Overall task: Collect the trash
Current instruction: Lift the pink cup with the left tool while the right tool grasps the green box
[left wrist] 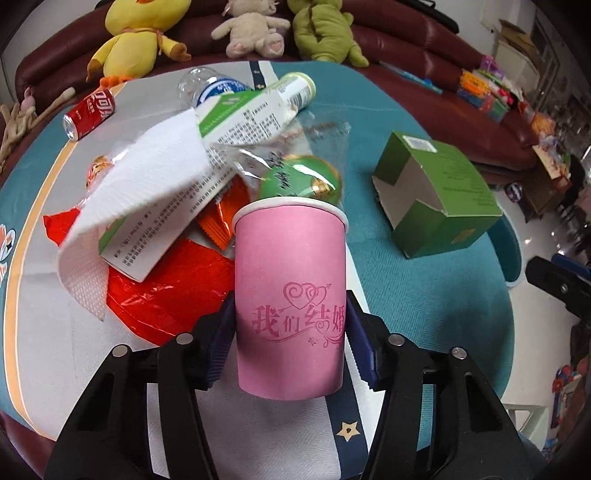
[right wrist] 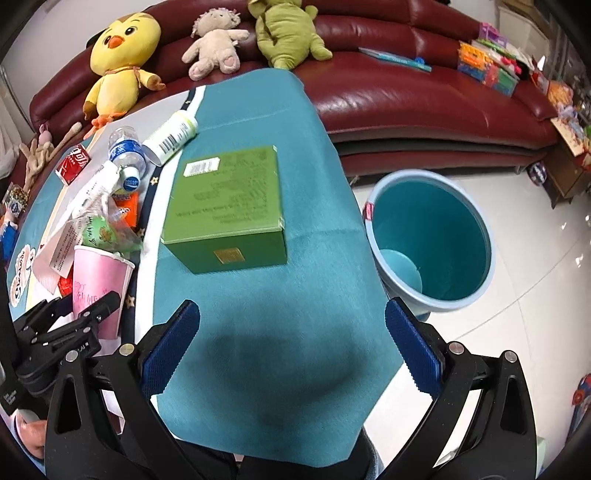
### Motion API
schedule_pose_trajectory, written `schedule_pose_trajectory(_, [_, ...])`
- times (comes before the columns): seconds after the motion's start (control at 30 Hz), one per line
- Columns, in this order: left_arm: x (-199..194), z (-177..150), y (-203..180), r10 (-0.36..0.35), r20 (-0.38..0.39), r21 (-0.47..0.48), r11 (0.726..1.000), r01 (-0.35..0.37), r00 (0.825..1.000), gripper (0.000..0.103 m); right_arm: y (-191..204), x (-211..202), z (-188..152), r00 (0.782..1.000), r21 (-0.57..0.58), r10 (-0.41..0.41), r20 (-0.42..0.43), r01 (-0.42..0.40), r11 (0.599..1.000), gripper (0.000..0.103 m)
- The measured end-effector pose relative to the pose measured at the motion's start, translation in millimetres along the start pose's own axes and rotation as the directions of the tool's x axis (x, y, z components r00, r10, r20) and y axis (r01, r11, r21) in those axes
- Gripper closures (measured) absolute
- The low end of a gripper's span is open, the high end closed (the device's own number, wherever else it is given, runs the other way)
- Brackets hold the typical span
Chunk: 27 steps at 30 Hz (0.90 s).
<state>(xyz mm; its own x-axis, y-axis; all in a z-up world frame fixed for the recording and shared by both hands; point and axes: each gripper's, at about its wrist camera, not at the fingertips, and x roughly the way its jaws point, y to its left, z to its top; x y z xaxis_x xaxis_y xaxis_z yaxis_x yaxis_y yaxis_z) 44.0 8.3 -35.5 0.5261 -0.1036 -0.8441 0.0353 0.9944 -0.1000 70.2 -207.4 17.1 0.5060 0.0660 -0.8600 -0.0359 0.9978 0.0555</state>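
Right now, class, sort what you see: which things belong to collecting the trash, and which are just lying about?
Part of the job:
- pink paper cup, held in the left claw
- green box
- red can
- plastic bottle
- white tissue
- blue bin
- right claw, open

Lying about:
- yellow chick toy
- beige plush
- green plush
- sofa

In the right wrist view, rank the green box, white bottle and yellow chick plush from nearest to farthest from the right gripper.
1. Green box: on the teal cloth straight ahead of the open right gripper.
2. White bottle: lying beyond the box, up-left.
3. Yellow chick plush: on the red sofa, far left.
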Motion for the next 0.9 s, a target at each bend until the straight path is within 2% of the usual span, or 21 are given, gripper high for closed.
schedule_pose_trajectory(0.13, [-19.3,2.2,6.6,-0.036,0.038,-0.001,0.999,0.036,0.999,0.047,15.0,-3.0,15.6,1.000,-0.031,-0.017,0.015,0.017,0.999,0.006])
schedule_pose_trajectory(0.2, [-35.9,5.0,16.3,-0.051,0.082,-0.008,0.999,0.052,0.995,0.047,24.1,-3.4,24.0,0.999,-0.044,-0.025,0.020,0.026,0.999,0.006])
schedule_pose_trajectory(0.4, [-63.4,19.4,57.1,-0.052,0.177,-0.074,0.995,0.066,0.983,0.047,74.0,10.4,51.2,0.996,-0.138,-0.084,0.015,0.085,0.987,0.006])
schedule_pose_trajectory(0.57, [-59.7,24.5,79.0,-0.055,0.176,-0.116,0.990,0.076,0.983,0.046,99.7,37.6,63.7,0.980,-0.197,-0.197,-0.008,0.191,0.962,0.006])
schedule_pose_trajectory(0.77, [-47.6,26.6,83.4,-0.070,0.152,-0.112,0.990,0.087,0.986,0.045,92.7,67.5,66.5,0.948,-0.194,-0.309,-0.075,0.290,0.937,0.006])
schedule_pose_trajectory(0.83, [-45.3,28.6,78.0,-0.075,0.149,-0.096,0.991,0.090,0.986,0.044,87.4,72.2,65.9,0.948,-0.184,-0.309,-0.079,0.291,0.939,0.006])
schedule_pose_trajectory(0.87, [-44.5,29.5,76.6,-0.074,0.149,-0.090,0.992,0.088,0.986,0.044,85.3,72.5,66.1,0.956,-0.180,-0.284,-0.073,0.267,0.947,0.014])
schedule_pose_trajectory(0.9, [-44.9,30.5,74.1,-0.071,0.151,-0.082,0.993,0.084,0.986,0.044,81.6,73.2,65.9,0.967,-0.174,-0.242,-0.080,0.225,0.959,0.034])
